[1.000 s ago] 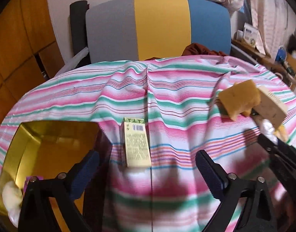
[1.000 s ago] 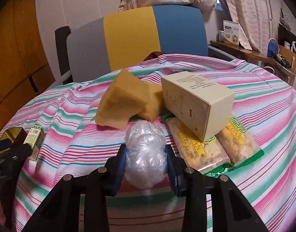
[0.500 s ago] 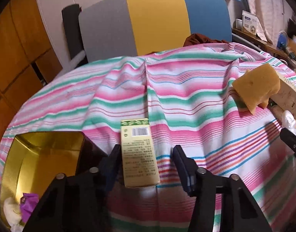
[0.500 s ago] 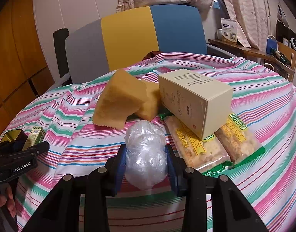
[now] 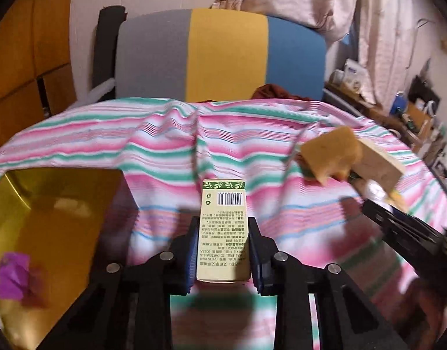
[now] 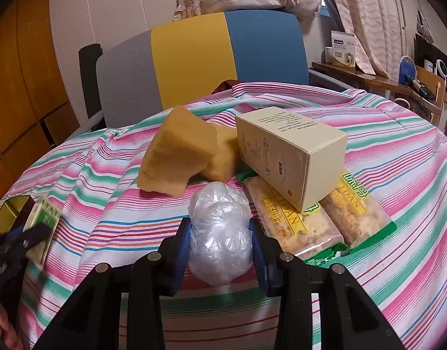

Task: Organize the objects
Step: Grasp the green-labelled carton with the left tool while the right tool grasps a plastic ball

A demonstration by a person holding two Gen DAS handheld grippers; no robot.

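My left gripper (image 5: 223, 243) is shut on a small pale-yellow box with a barcode and green leaf band (image 5: 223, 227), held over the striped cloth just right of the open gold tin (image 5: 48, 221). The box also shows at the left edge of the right wrist view (image 6: 44, 218). My right gripper (image 6: 220, 242) is shut on a crumpled clear plastic ball (image 6: 219, 233), low over the cloth in front of the sponges. The right gripper body (image 5: 404, 233) shows at right in the left wrist view.
Two yellow sponges (image 6: 176, 160) lean on a cream carton (image 6: 293, 151), which rests on two snack packets (image 6: 296, 227). The tin holds a purple scrap (image 5: 12, 274). A grey, yellow and blue chair (image 5: 220, 55) stands behind the table. A cluttered shelf (image 6: 369, 75) is far right.
My left gripper moved forward around the small box and closed on it. The right gripper stays shut on the plastic ball, nearly still.
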